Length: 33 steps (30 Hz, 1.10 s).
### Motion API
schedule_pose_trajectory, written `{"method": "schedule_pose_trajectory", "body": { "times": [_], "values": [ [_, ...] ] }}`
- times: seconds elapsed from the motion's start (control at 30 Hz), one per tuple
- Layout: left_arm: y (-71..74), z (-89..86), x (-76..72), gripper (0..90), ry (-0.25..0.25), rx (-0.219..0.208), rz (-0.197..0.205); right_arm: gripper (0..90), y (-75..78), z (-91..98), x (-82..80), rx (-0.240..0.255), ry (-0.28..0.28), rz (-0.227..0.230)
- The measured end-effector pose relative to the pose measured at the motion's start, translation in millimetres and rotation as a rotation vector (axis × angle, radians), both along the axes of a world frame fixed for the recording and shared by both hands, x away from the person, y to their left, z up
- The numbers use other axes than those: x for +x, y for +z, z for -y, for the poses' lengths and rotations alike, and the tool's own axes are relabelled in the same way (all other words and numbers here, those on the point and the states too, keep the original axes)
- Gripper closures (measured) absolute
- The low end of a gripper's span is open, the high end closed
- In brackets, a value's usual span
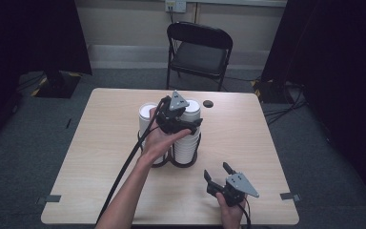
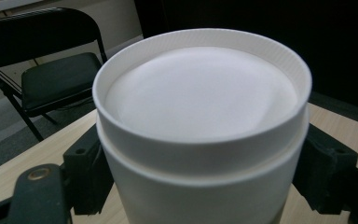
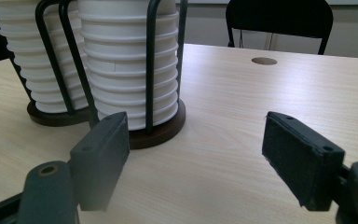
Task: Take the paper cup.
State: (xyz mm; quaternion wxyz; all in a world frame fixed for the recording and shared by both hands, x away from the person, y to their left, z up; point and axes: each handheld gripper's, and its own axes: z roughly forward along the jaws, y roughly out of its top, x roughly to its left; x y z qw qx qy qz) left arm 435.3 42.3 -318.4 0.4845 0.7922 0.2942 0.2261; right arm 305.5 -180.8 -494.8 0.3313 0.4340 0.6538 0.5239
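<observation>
Right gripper [image 1: 217, 172] low near table edge, jaws spread, empty; left gripper [image 1: 187, 125] raised, pinching top cup [image 2: 200, 116] of stack.

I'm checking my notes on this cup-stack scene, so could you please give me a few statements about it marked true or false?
1. The left gripper is closed on the top cup of a stack. True.
2. The right gripper holds a cup. False: it is open and holds nothing.
3. Two cup stacks stand in a wire rack. True.
4. A chair stands beyond the table. True.
5. The cups are red. False: they are white.
</observation>
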Motion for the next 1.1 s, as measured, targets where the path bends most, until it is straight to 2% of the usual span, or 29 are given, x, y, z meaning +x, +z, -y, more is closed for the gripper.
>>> {"method": "schedule_pose_trajectory", "body": {
  "times": [0.27, 0.3, 0.53, 0.7, 0.83, 0.9, 1.1],
  "values": [
    [5.1, -0.7, -4.4, 19.3, 0.004, -0.023, 0.047, 22.3, 0.0, 0.4, 0.1, 0.003, 0.002, 0.000],
    [6.4, -1.4, -5.6, 19.3, 0.019, -0.021, 0.056, 22.3, -0.1, 0.5, 0.1, 0.004, 0.002, 0.001],
    [10.1, -0.1, -7.4, 19.5, 0.016, -0.024, 0.072, 22.3, 0.0, 0.3, 0.3, 0.000, 0.002, -0.001],
    [14.2, -0.4, -9.4, 19.5, 0.011, -0.051, 0.094, 22.3, 0.0, 0.4, 0.4, 0.000, 0.003, -0.001],
    [16.8, -3.3, -9.9, 19.5, 0.013, -0.081, 0.094, 22.3, -0.1, 0.5, 0.2, 0.002, 0.003, 0.001],
    [18.2, -3.8, -10.0, 19.5, 0.007, -0.083, 0.100, 22.3, 0.0, 0.6, 0.1, 0.004, 0.005, -0.001],
    [23.5, -6.9, -13.9, 19.5, 0.013, -0.107, 0.136, 22.3, 0.0, 0.6, 0.3, 0.002, 0.005, -0.001]
  ]
}}
